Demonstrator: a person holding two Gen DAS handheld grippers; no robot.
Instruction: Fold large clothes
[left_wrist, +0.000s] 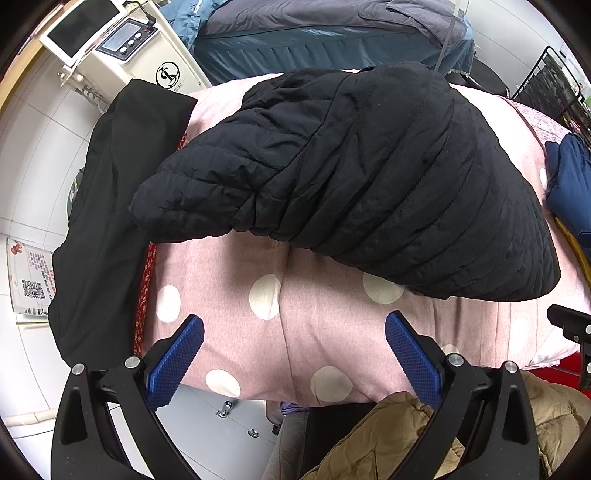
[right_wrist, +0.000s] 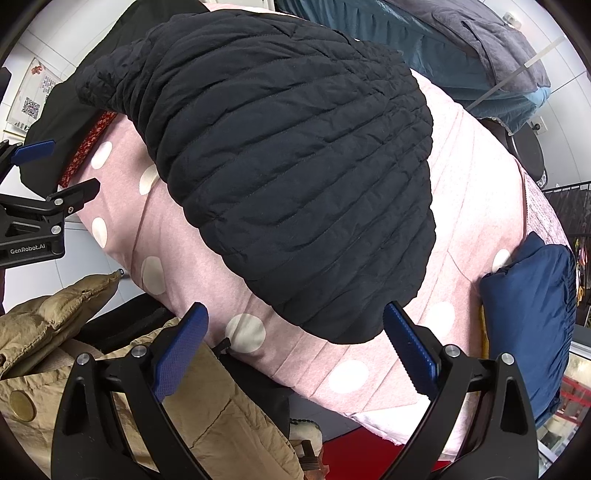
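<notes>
Your left gripper (left_wrist: 293, 350) stands wide apart, its blue pads (left_wrist: 175, 360) clear of everything and holding nothing; it hangs above the near edge of the pink dotted sheet (left_wrist: 306, 332) that covers the table; the black quilted jacket (left_wrist: 369, 177) lies just beyond it, spread across the middle of the sheet, with one sleeve end bunched toward your left side. Your right gripper (right_wrist: 295, 350) is spread just as wide and also empty; its right-hand pad sits close to the jacket's near hem (right_wrist: 332, 325), though you cannot tell from this view whether it touches; the left-hand pad is over the sheet's edge and a tan padded coat (right_wrist: 221, 417) that lies below the table edge, nearest you. To your left a second black garment (left_wrist: 110, 221) hangs over the side of the table, above a strip of red patterned cloth (left_wrist: 144, 295); to your right a folded navy garment (right_wrist: 528, 314) rests on the sheet, apart from the jacket; past the far end stands a bed with blue-grey covers (left_wrist: 332, 33), and a white machine with a screen (left_wrist: 122, 40) stands on the tiled floor at the far left.
</notes>
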